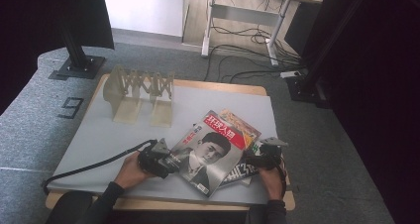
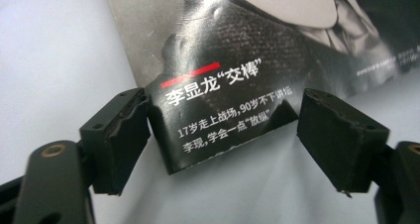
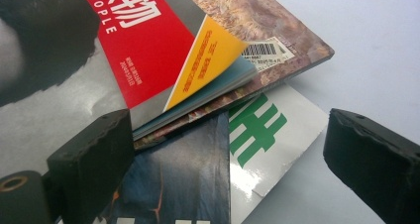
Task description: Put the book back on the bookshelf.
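A stack of magazines lies on the grey mat. The top magazine has a red title band and a portrait in black and white. My left gripper is at its near left corner. In the left gripper view this gripper stands open, and the slightly raised corner of the magazine lies between the jaws. My right gripper is at the right side of the stack. It is open wide over a white magazine with green characters and a dark blue cover.
A folding wooden rack stands at the back left of the mat. A brown-covered magazine lies under the top one. The table's front edge runs close to both hands. A cable trails left from the left gripper.
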